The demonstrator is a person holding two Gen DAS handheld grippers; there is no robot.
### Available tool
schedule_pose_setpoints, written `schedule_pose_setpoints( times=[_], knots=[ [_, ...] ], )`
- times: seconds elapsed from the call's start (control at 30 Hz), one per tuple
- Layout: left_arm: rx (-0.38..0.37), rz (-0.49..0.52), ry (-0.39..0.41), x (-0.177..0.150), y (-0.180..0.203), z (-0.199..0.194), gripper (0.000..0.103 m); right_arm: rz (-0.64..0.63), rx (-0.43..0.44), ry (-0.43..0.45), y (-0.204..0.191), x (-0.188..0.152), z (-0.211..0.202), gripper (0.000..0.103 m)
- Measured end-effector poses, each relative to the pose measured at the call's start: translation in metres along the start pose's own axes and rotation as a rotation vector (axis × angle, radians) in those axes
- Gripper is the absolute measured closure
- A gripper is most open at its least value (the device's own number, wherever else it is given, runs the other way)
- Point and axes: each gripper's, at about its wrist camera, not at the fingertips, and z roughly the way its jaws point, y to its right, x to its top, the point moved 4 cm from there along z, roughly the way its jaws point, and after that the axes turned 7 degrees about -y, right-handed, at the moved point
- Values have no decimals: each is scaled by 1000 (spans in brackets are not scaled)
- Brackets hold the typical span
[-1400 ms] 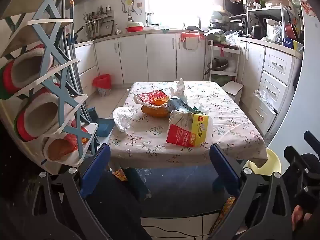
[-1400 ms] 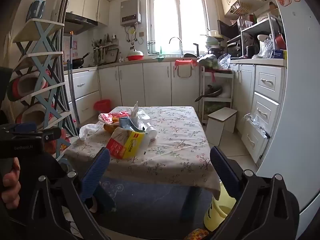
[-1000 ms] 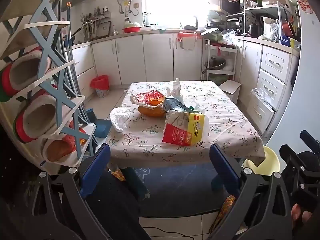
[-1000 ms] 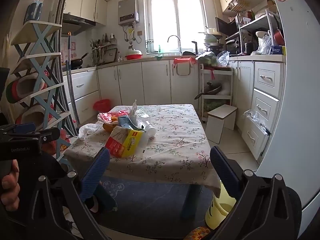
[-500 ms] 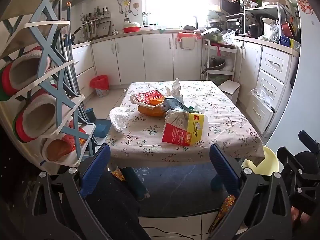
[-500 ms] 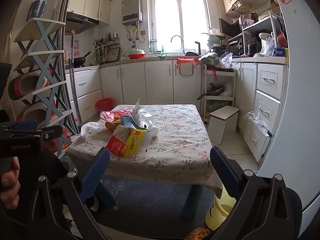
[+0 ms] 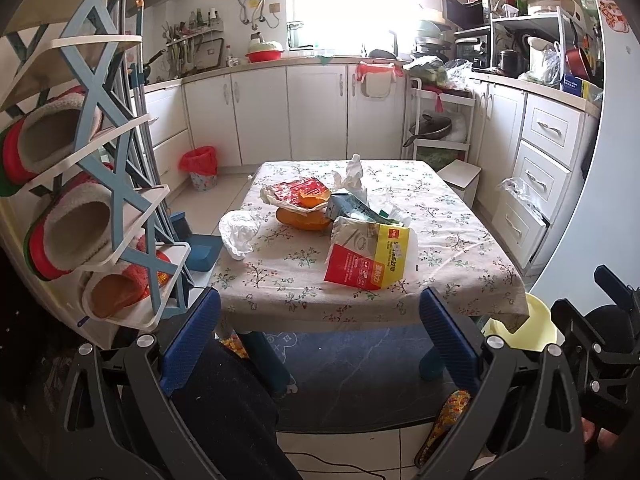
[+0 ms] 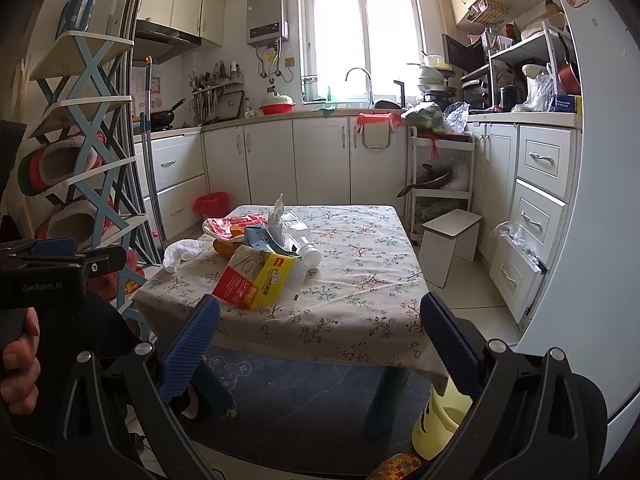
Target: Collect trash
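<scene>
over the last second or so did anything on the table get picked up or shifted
No. Both cameras only drifted slightly. The left gripper and right gripper hang open and empty short of the table. The red and yellow bag, crumpled white plastic and red wrapper lie where they were.

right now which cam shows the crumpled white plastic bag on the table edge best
The left wrist view: the crumpled white plastic bag sits fairly central, large and unobstructed at the table's left edge. The right wrist view shows the same bag smaller and farther off to the left.
</scene>
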Motion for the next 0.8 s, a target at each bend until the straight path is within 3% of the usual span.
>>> schedule_pose_setpoints(
  times=[0.5, 0.8],
  knots=[
    [22, -35, -21, 1, -26, 11, 8, -7, 13, -14, -4, -1, 5, 7],
    [109, -151, -43, 20, -85, 36, 8, -23, 86, -53, -24, 11, 31, 7]
  ],
)
